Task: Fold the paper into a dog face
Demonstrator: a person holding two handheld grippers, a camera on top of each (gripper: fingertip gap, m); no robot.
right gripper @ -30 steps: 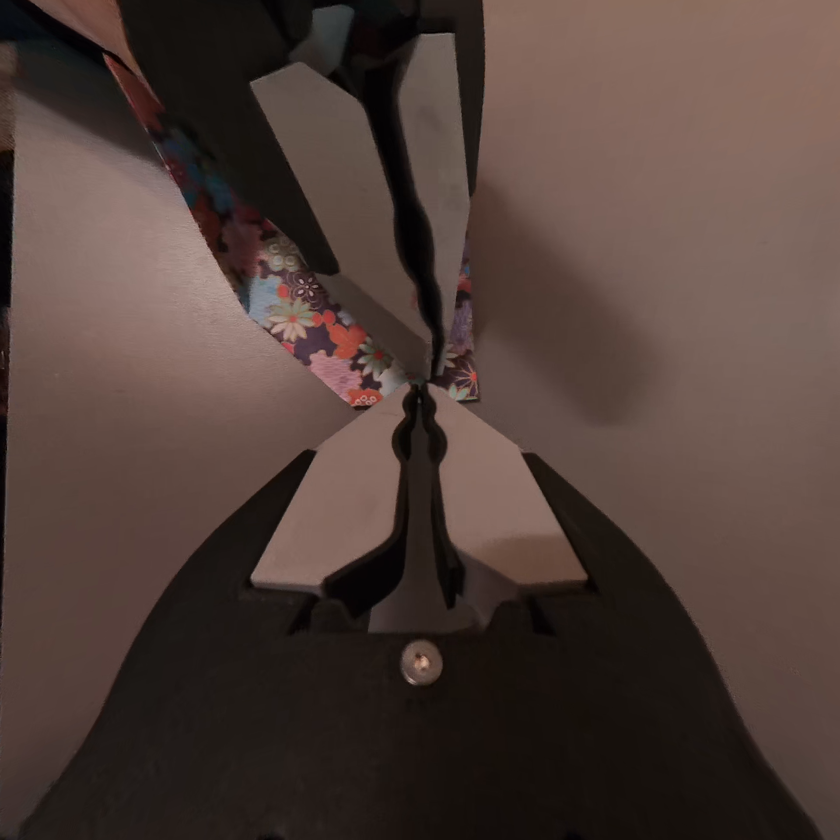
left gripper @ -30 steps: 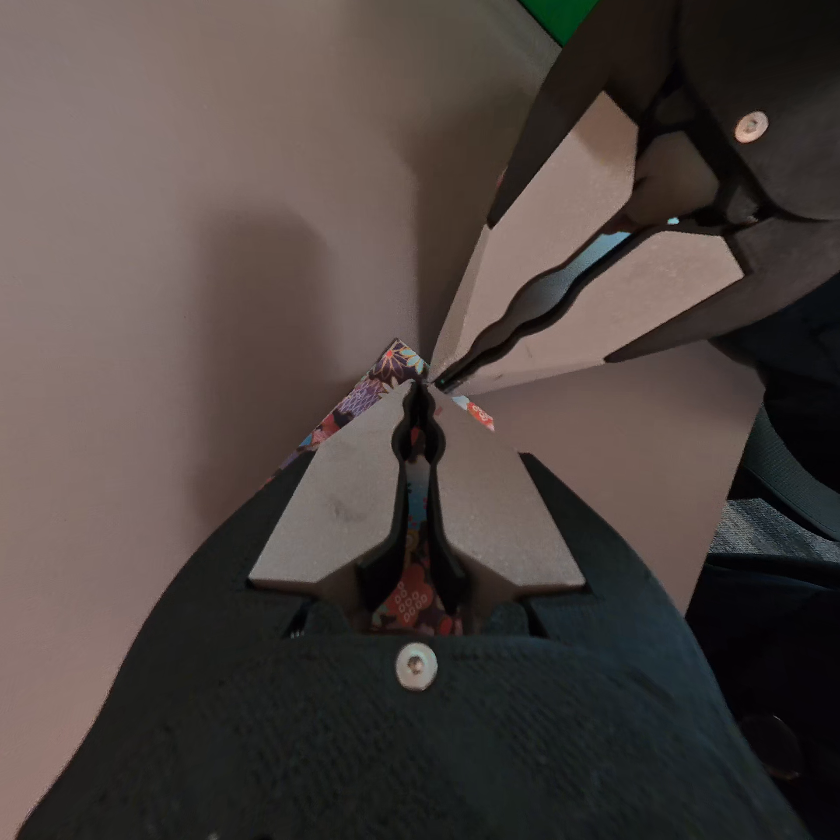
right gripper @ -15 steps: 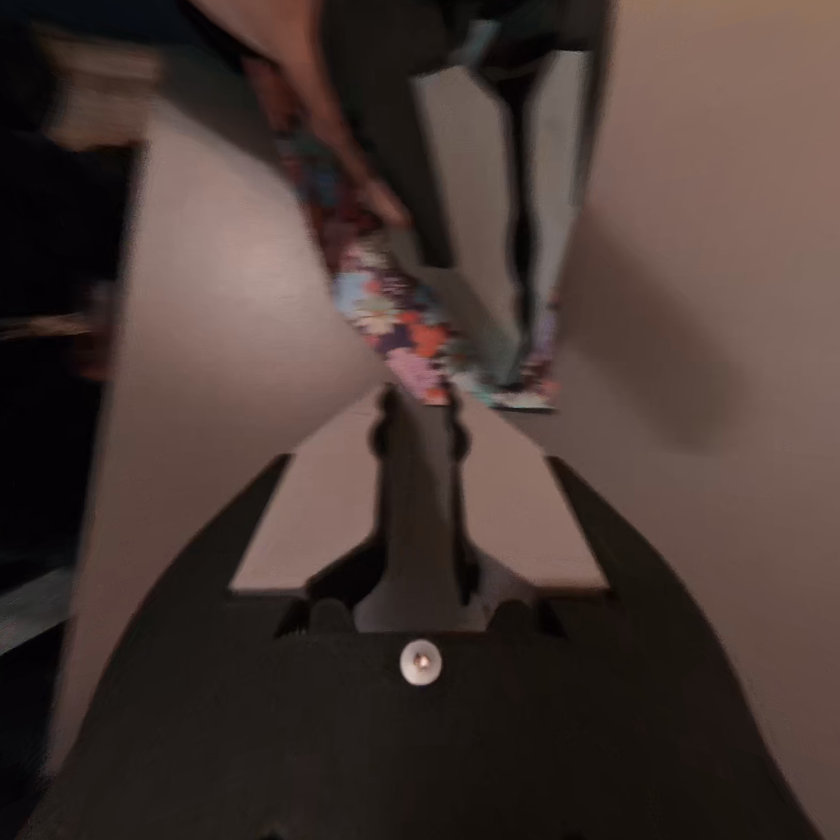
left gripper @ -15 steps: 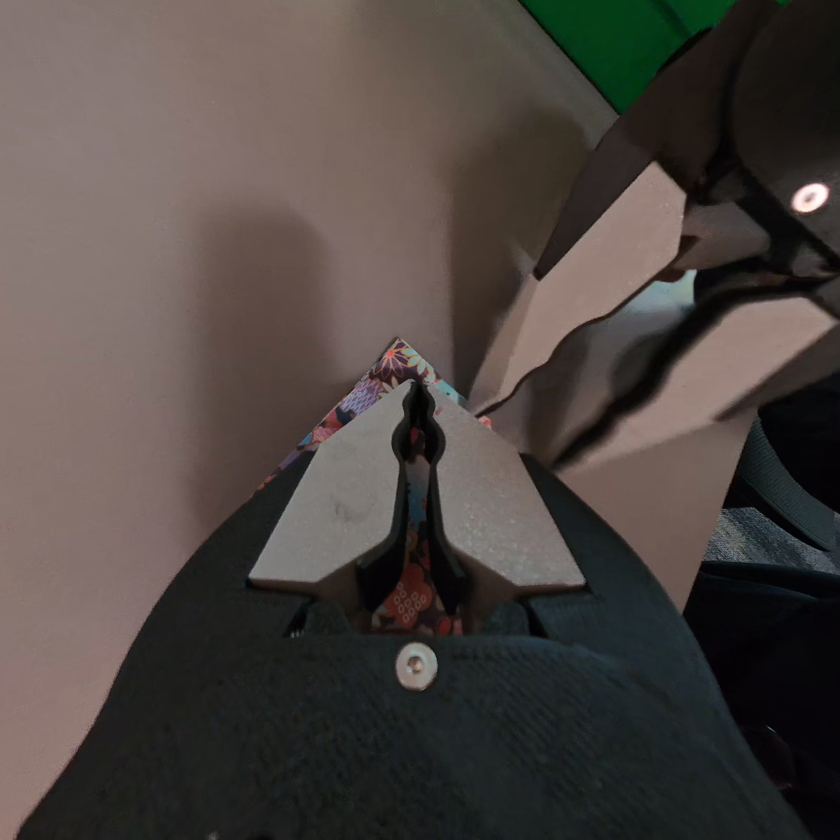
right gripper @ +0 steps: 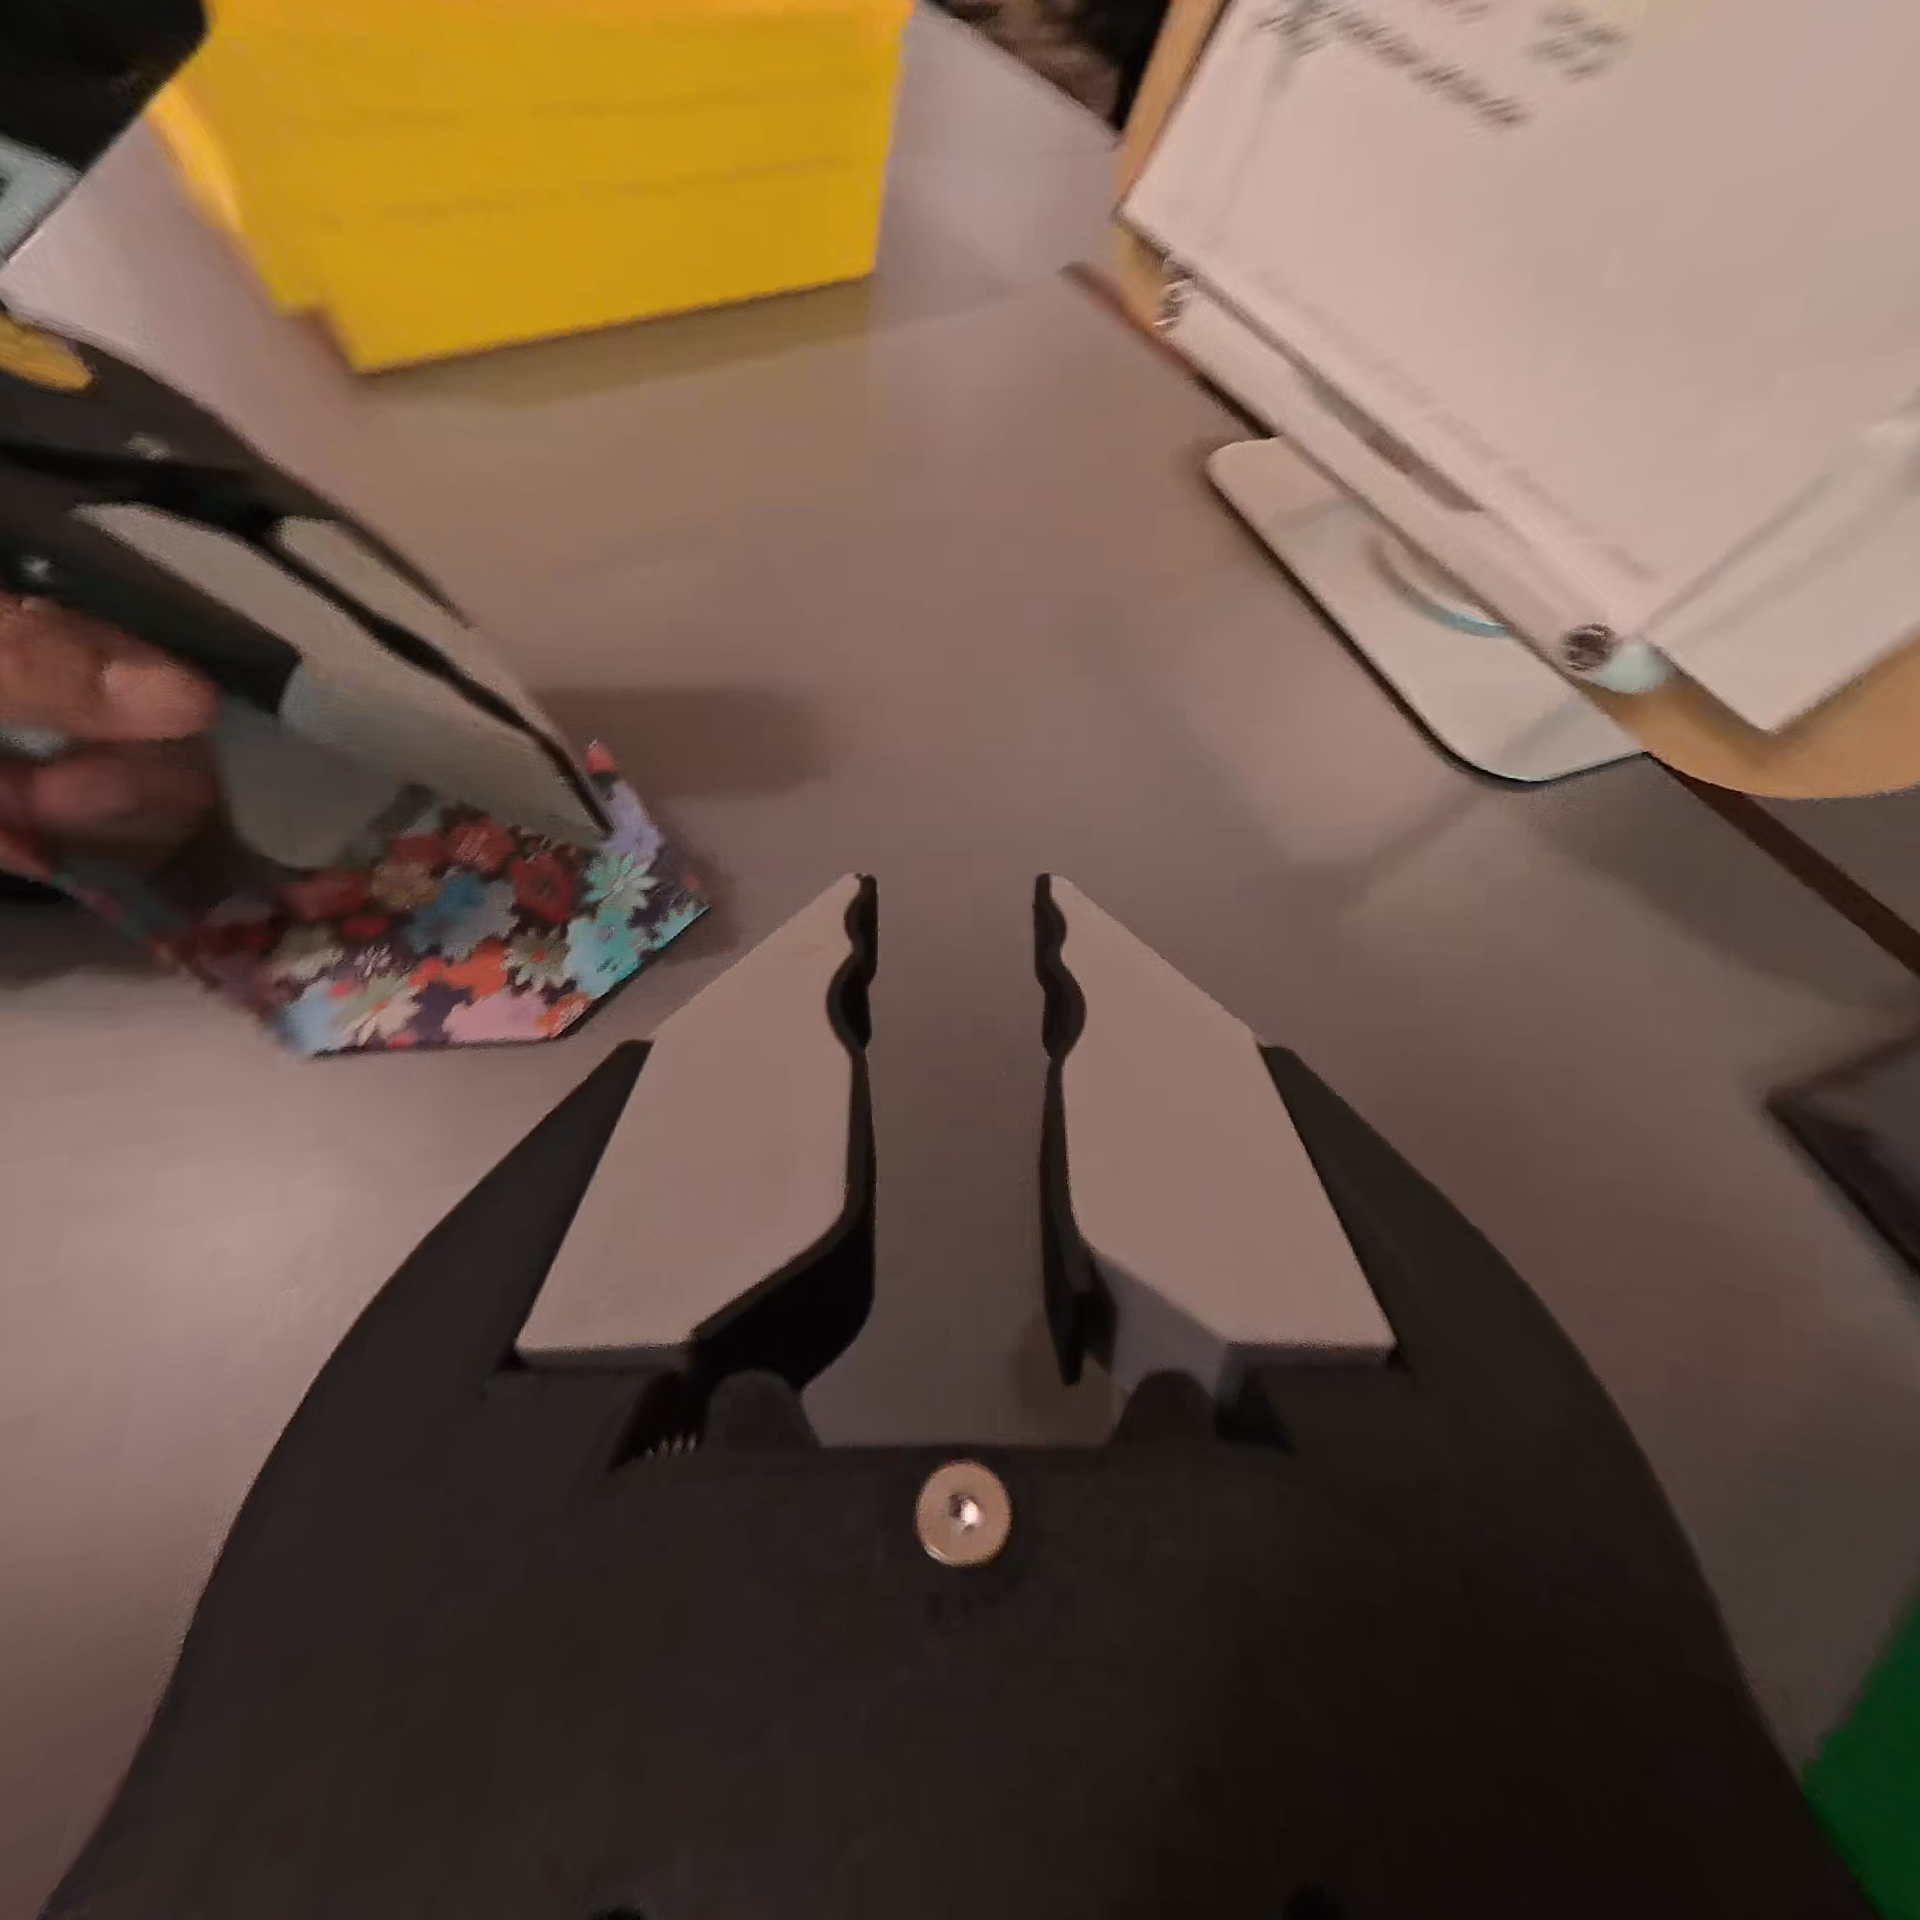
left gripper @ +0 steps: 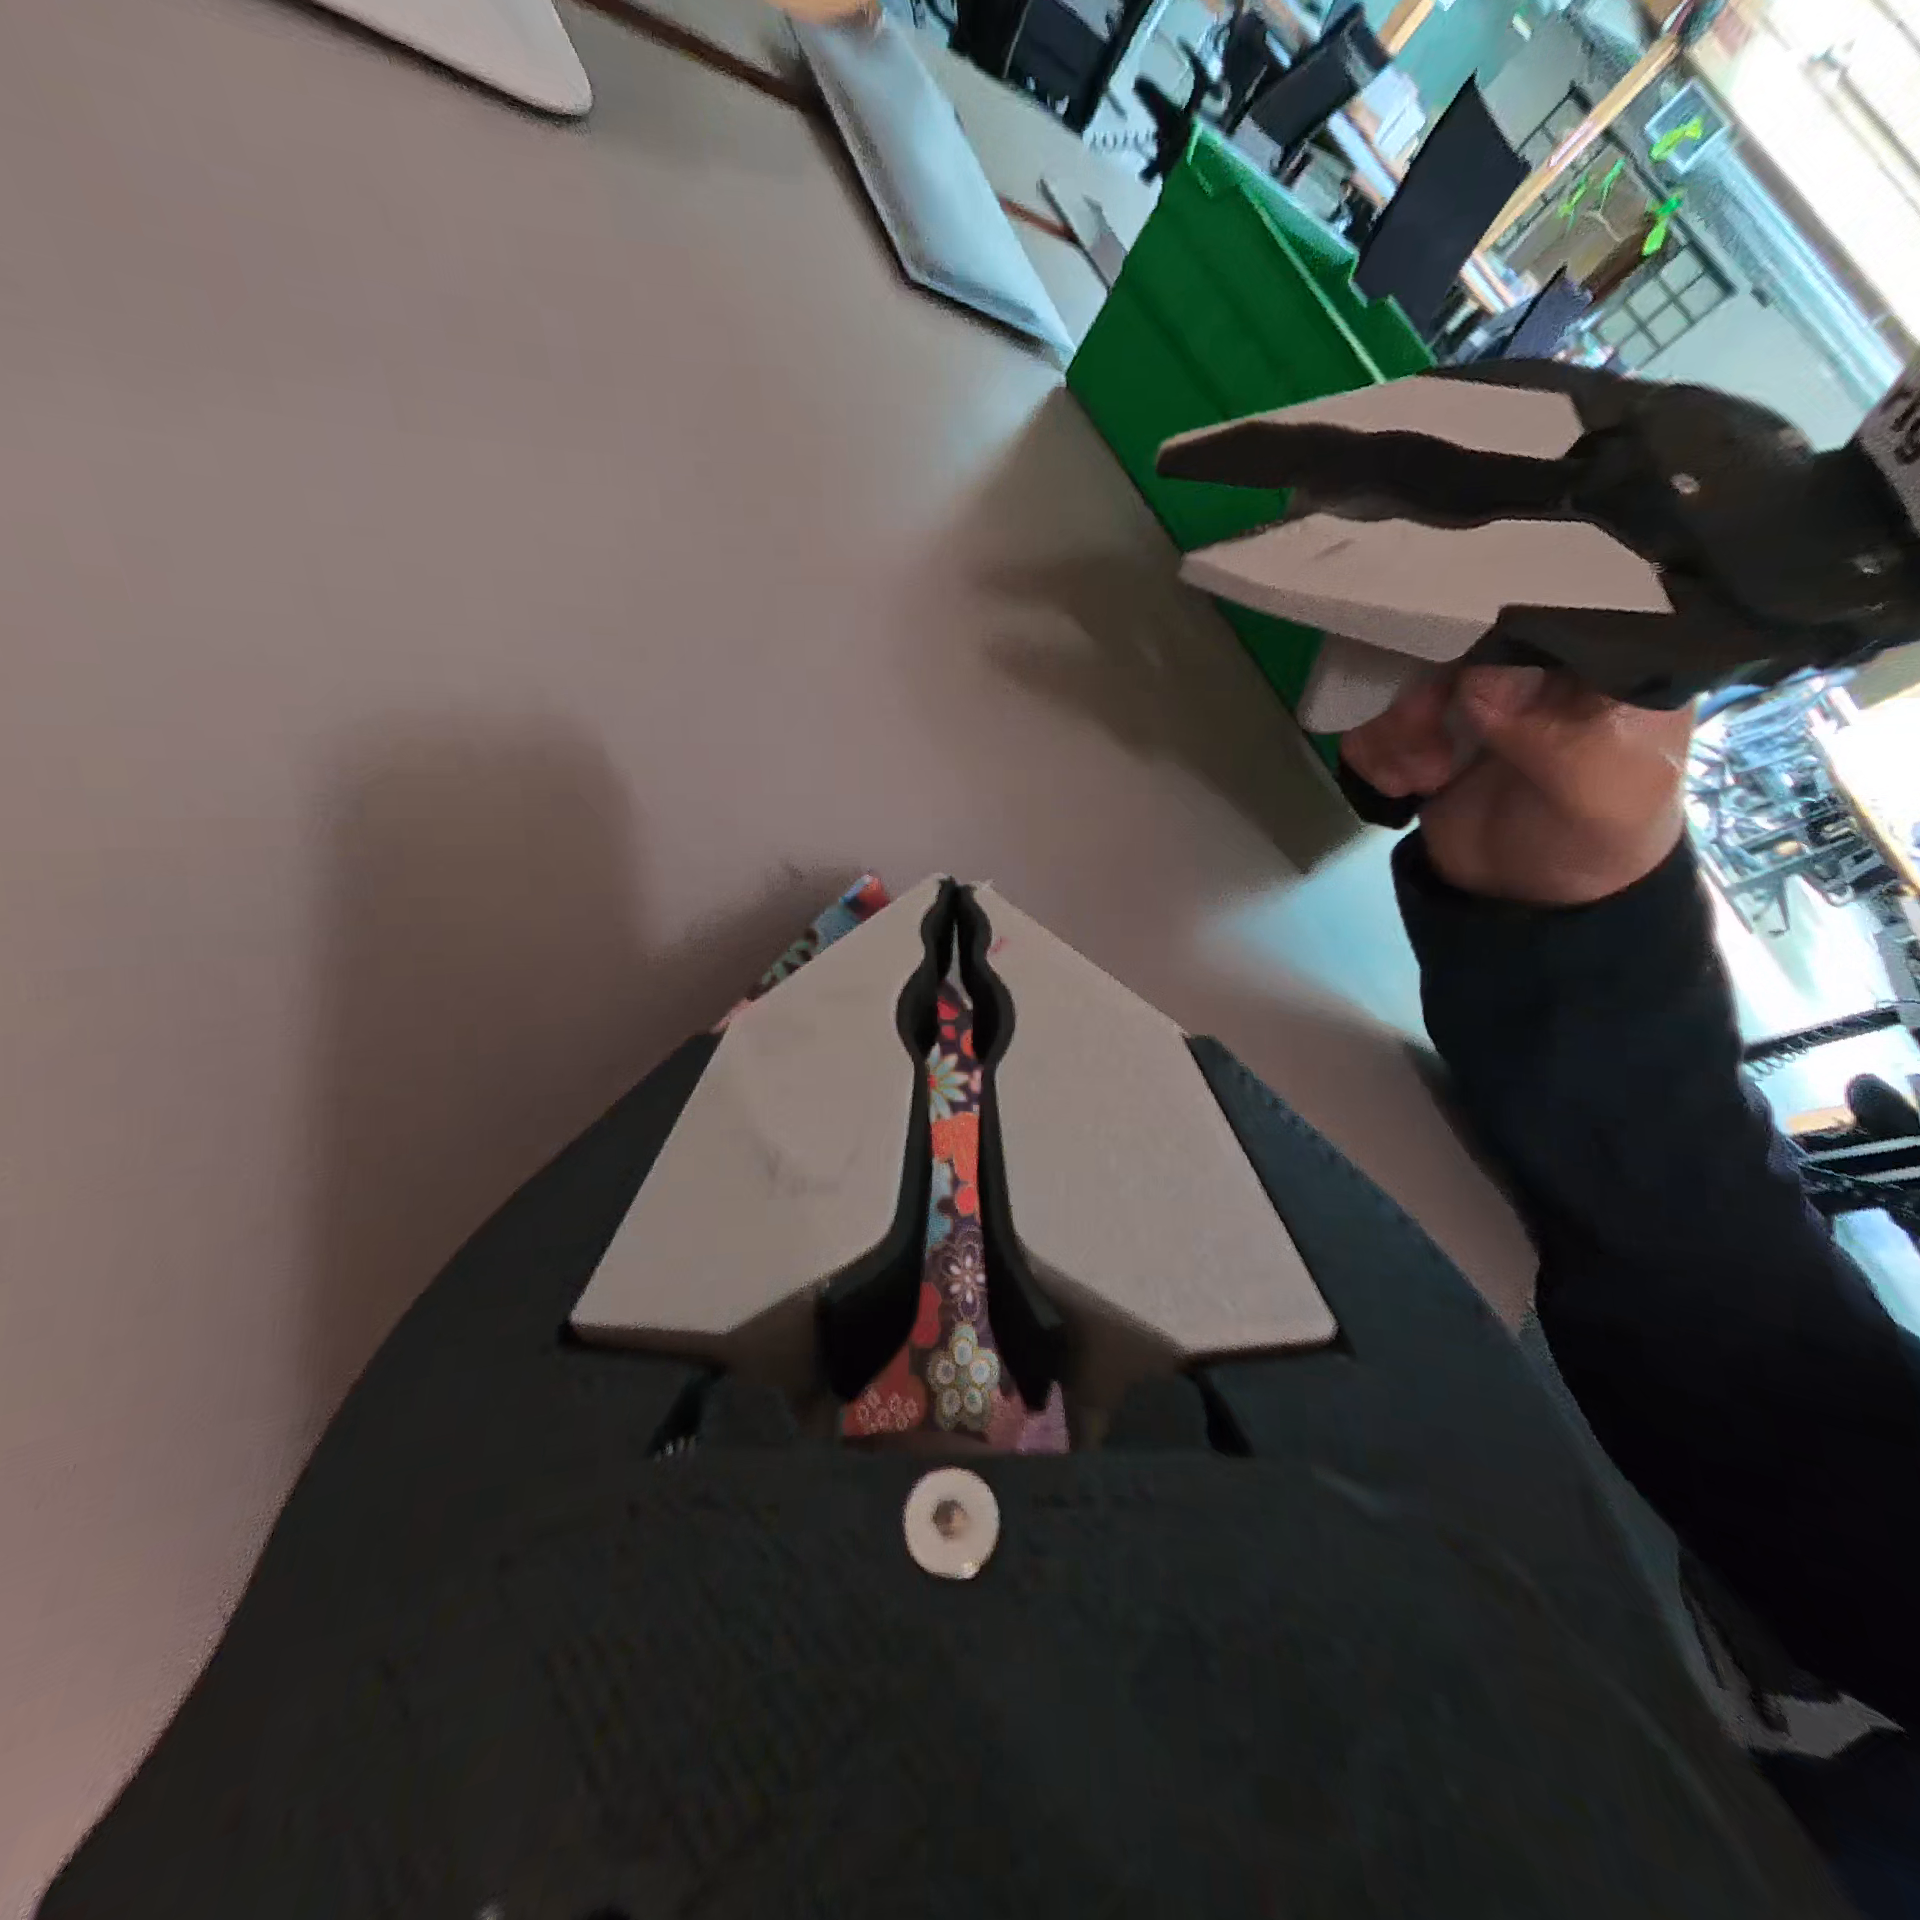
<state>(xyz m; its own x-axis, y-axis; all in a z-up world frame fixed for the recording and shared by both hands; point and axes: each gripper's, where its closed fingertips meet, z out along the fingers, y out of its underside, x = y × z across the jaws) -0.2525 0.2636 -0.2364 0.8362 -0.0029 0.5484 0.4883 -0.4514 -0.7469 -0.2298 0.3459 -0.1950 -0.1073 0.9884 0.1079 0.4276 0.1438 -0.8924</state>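
Note:
The folded flower-patterned paper lies flat on the grey table. My left gripper is shut, with its closed tips pressed down on the paper near its far corner; the paper shows through the slit between the fingers. The left gripper also shows in the right wrist view, held by a hand. My right gripper is open and empty, raised off the table to the right of the paper. It also shows in the left wrist view, up in the air and apart from the paper.
A yellow box stands at the back. A white box on a white stand base sits at the back right. A green crate stands by the table's edge. A dark flat object lies at the right. My hands' fingertips stand some 10 cm from each other. From my right tips it is roughly 25 cm to the dark flat object; from my left, 35 cm. It turns up in the left wrist view as well.
My right gripper left the paper's corner, opened, and pulled back and up, away from the left gripper. The left gripper stayed shut on top of the paper.

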